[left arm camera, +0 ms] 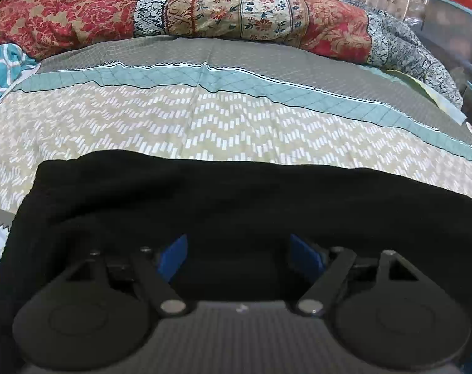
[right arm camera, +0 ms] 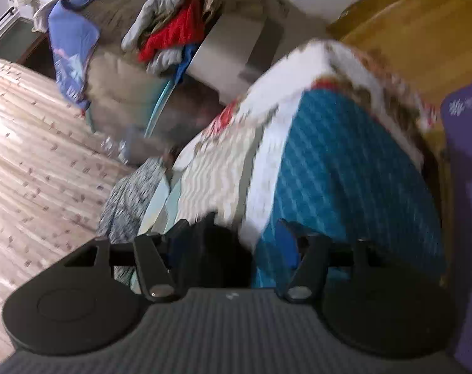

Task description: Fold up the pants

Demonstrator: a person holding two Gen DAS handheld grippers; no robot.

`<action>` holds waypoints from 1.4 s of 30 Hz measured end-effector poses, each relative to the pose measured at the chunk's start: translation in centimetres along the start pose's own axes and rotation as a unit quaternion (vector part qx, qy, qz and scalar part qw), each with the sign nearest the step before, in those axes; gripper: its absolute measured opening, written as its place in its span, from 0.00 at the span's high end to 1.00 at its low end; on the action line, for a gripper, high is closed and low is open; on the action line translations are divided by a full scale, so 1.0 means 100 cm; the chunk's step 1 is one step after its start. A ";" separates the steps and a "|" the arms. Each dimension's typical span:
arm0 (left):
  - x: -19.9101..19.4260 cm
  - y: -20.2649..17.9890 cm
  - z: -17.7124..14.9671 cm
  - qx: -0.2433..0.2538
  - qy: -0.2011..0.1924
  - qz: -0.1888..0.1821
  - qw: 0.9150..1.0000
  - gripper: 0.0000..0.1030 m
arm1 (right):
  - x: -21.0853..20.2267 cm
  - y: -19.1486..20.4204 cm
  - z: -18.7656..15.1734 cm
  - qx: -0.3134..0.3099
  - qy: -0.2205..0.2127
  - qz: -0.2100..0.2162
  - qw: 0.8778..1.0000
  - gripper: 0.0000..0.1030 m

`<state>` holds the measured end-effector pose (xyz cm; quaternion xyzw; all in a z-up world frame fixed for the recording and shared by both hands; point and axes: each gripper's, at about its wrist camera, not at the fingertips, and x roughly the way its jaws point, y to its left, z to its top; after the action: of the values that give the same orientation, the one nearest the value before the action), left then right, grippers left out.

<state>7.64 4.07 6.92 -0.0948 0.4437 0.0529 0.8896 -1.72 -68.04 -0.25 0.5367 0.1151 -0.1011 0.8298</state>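
Left tool (left arm camera: pixel 238 257), fingers apart, over black fabric pants (left arm camera: pixel 236 199) on patterned bed sheet (left arm camera: pixel 173 124); right tool (right arm camera: pixel 232 243) spread apart, blurred.

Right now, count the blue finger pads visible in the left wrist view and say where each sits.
2. One blue pad sits left of centre, the other right of centre, both over the black pants, with dark fabric showing in the gap between them. None looks hidden.
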 end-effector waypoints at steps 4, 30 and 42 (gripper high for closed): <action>0.011 -0.002 -0.003 0.018 0.008 0.016 1.000 0.27 | 0.006 0.007 -0.009 -0.022 0.004 -0.004 1.000 0.38; -0.067 -0.003 -0.009 -0.033 -0.058 -0.110 0.992 0.27 | -0.003 0.180 -0.174 -0.586 0.081 0.070 0.803 0.76; -0.062 0.008 -0.043 -0.047 -0.015 -0.134 0.990 0.26 | -0.020 0.170 -0.266 -0.808 0.131 0.052 0.572 0.44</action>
<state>0.46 3.84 9.24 -0.1944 0.4104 -0.0440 0.8899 -0.85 -36.76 4.54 -0.3444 0.2283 0.1483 0.8985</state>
